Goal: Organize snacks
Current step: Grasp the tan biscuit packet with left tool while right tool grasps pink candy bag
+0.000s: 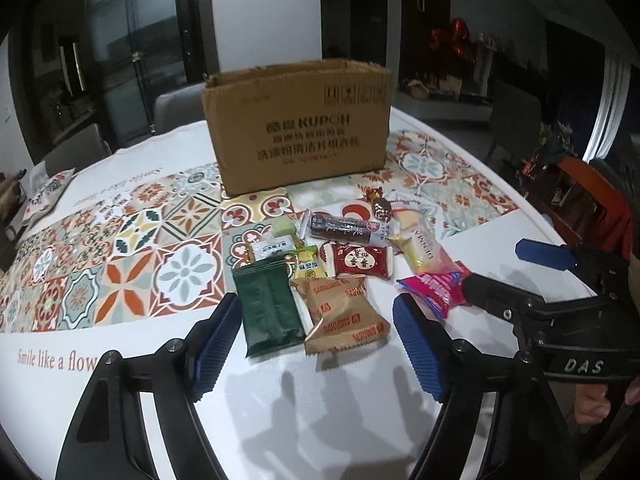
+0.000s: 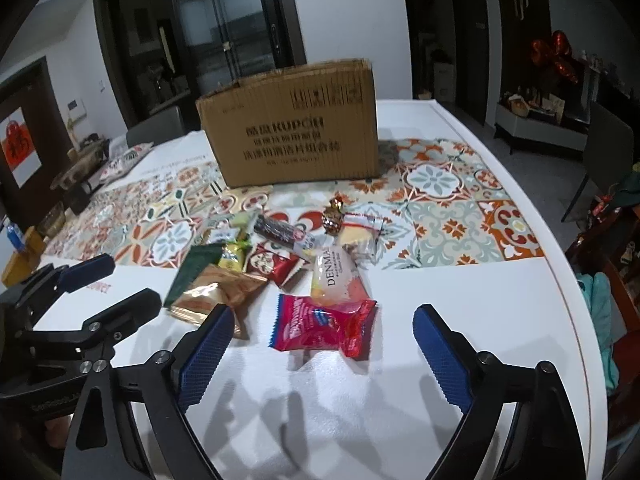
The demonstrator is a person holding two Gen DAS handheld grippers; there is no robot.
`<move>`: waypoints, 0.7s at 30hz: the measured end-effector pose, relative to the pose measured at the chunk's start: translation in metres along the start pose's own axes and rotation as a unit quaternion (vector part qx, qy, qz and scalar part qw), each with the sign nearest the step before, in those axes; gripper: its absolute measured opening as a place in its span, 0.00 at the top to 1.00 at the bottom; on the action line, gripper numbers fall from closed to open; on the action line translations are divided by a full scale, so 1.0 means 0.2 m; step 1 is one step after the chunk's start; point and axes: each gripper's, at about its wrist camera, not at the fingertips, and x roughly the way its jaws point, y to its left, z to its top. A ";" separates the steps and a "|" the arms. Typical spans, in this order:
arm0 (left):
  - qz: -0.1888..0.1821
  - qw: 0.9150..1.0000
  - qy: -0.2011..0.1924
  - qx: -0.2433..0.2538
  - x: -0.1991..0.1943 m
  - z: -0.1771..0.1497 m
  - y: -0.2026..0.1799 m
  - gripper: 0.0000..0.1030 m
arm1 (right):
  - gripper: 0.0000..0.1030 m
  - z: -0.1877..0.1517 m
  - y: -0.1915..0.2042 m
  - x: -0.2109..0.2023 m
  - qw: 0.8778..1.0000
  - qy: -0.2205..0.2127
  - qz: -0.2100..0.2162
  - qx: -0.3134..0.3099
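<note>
Several wrapped snacks lie in a loose pile on the white table. A dark green packet [image 1: 271,309] and a brown biscuit packet [image 1: 342,315] lie nearest my left gripper [image 1: 318,346], which is open and empty just in front of them. A pink-red packet [image 2: 326,326] lies between the fingers of my right gripper [image 2: 320,354], which is open and empty. A pale DENMARK-labelled packet [image 2: 334,276], a red packet [image 2: 274,266] and a dark bar [image 1: 344,228] lie behind. An open cardboard box [image 1: 298,126] stands beyond the pile.
A patterned tile-print runner [image 1: 120,248] crosses the table. A cushion [image 1: 46,194] lies at the far left. Grey chairs [image 1: 176,110] stand behind the table. The table's right edge [image 2: 576,312] curves close to my right gripper, with a teal cloth [image 2: 602,308] beyond it.
</note>
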 end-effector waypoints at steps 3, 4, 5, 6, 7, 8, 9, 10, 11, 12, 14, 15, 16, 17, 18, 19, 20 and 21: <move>-0.015 1.000 0.025 -0.002 0.09 0.02 0.01 0.31 | 0.15 0.01 -0.02 0.06 1.000 0.017 0.009 0.005; -0.018 0.999 0.031 -0.003 0.11 0.02 0.01 0.32 | 0.16 0.01 -0.02 0.08 1.000 0.021 0.012 0.008; -0.022 0.999 0.038 -0.005 0.14 0.03 0.01 0.35 | 0.17 0.02 -0.03 0.10 1.000 0.025 0.016 0.009; -0.027 0.999 0.040 -0.007 0.15 0.03 0.01 0.36 | 0.17 0.02 -0.03 0.12 0.999 0.031 0.018 0.009; -0.030 0.998 0.046 -0.008 0.17 0.04 0.02 0.36 | 0.17 0.03 -0.03 0.14 0.999 0.038 0.023 0.013; -0.032 0.998 0.052 -0.010 0.19 0.04 0.02 0.37 | 0.19 0.03 -0.04 0.15 0.998 0.043 0.030 0.019; -0.036 0.998 0.057 -0.012 0.20 0.05 0.02 0.38 | 0.20 0.03 -0.04 0.17 0.998 0.048 0.033 0.022; -0.040 0.997 0.062 -0.015 0.22 0.05 0.01 0.38 | 0.20 0.02 -0.05 0.18 0.998 0.051 0.034 0.025; -0.042 0.997 0.069 -0.018 0.24 0.05 0.01 0.39 | 0.21 0.02 -0.05 0.19 0.998 0.051 0.036 0.027; -0.046 0.996 0.073 -0.019 0.25 0.05 0.01 0.39 | 0.22 0.02 -0.05 0.20 0.998 0.054 0.035 0.027; -0.050 0.994 0.090 -0.026 0.28 0.05 0.00 0.41 | 0.24 0.02 -0.06 0.21 0.997 0.057 0.037 0.028; -0.053 0.994 0.095 -0.028 0.29 0.05 0.00 0.42 | 0.24 0.02 -0.06 0.22 0.997 0.060 0.035 0.027; -0.054 0.993 0.101 -0.029 0.31 0.05 0.00 0.42 | 0.24 0.01 -0.06 0.23 0.997 0.064 0.037 0.030; -0.052 0.992 0.107 -0.030 0.32 0.05 0.00 0.44 | 0.26 0.01 -0.07 0.23 0.996 0.067 0.041 0.032; -0.052 0.992 0.112 -0.031 0.33 0.04 0.00 0.47 | 0.26 0.00 -0.07 0.24 0.996 0.071 0.041 0.032; -0.053 0.991 0.115 -0.034 0.34 0.03 0.00 0.49 | 0.26 0.00 -0.06 0.26 0.996 0.076 0.041 0.030; -0.059 0.990 0.121 -0.041 0.35 0.03 0.01 0.52 | 0.28 0.00 -0.06 0.27 0.996 0.078 0.045 0.028; -0.063 0.990 0.121 -0.046 0.36 0.02 0.01 0.54 | 0.30 -0.01 -0.06 0.28 0.995 0.083 0.046 0.025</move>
